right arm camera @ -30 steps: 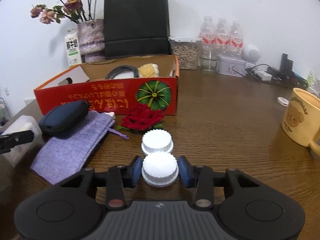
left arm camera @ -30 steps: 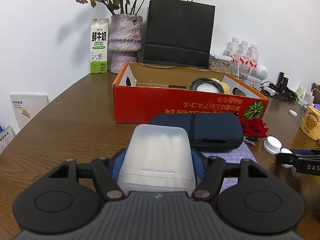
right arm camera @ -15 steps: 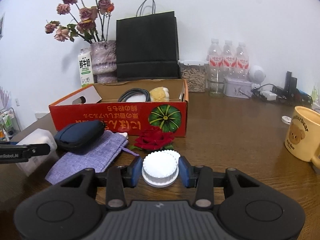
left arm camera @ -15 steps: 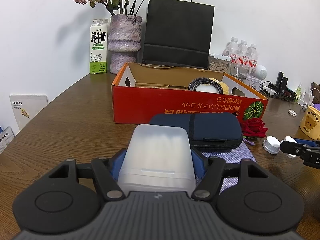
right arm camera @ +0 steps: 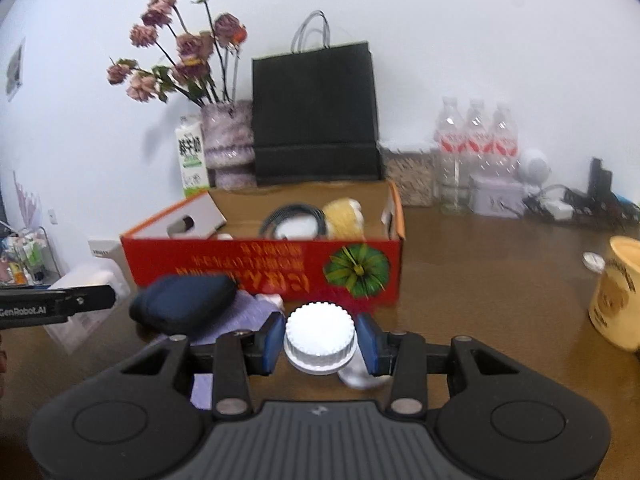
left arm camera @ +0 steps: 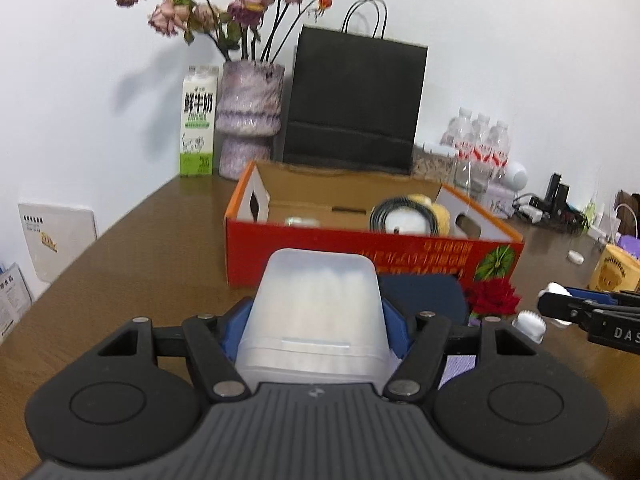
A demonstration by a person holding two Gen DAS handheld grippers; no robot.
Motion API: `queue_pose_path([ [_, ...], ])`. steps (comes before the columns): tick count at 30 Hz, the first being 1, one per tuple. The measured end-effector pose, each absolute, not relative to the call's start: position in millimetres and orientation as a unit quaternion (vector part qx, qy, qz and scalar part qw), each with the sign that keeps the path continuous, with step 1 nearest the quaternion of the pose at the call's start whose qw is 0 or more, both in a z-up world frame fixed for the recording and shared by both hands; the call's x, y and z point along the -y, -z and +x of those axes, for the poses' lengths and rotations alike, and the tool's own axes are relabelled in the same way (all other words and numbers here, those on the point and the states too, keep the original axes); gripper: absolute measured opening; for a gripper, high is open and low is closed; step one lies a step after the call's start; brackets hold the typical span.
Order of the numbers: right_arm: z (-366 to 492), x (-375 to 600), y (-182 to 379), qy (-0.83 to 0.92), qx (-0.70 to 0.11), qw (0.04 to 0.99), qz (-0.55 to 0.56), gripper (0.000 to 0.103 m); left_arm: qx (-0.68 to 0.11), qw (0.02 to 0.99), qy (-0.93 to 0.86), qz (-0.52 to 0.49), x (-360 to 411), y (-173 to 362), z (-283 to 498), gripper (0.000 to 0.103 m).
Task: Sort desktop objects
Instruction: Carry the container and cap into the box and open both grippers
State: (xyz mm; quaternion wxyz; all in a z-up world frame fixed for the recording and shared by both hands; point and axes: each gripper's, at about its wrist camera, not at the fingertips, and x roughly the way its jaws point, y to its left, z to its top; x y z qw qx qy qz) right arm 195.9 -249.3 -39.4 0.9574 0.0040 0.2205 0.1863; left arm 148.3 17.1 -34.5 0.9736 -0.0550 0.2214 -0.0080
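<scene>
My left gripper (left arm camera: 316, 320) is shut on a translucent white plastic box (left arm camera: 316, 304) and holds it above the table, in front of the red cardboard box (left arm camera: 360, 256). My right gripper (right arm camera: 320, 340) is shut on a white ridged cap (right arm camera: 319, 332), lifted off the table; it also shows in the left wrist view (left arm camera: 554, 291). A second white cap (left arm camera: 530, 322) lies on the table below. A navy zip case (right arm camera: 184, 304) rests on a purple cloth pouch (right arm camera: 244, 312). A red rose (left arm camera: 492, 298) lies by the box.
The red box holds a black cable coil (left arm camera: 396, 212) and a yellow plush (right arm camera: 344, 216). Behind it stand a black paper bag (left arm camera: 352, 100), a vase of dried flowers (left arm camera: 248, 120) and a milk carton (left arm camera: 198, 120). Water bottles (right arm camera: 476, 140) and a yellow mug (right arm camera: 616, 296) are at right.
Both grippers have risen with their loads, so the red box's inside shows more. The right gripper lifted its cap away from the second cap.
</scene>
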Motion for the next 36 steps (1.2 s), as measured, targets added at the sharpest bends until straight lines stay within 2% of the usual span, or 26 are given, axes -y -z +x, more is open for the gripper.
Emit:
queue_pose_path([
  [16,256,207,-24,-0.216,-0.186,0.958,0.005,0.039,-0.179,0.983,0.014,-0.048,-3,-23,205,0.067],
  [26,306,185,-15,-0.213,-0.215,0.953,0.001,0.039,-0.189,0.98,0.003,-0.061,1,-27,256,0.067],
  [36,352,186,6,-0.186,-0.249,0.951,0.006,0.039,-0.233,0.971,-0.017,-0.057,-8,-4,305,0.067],
])
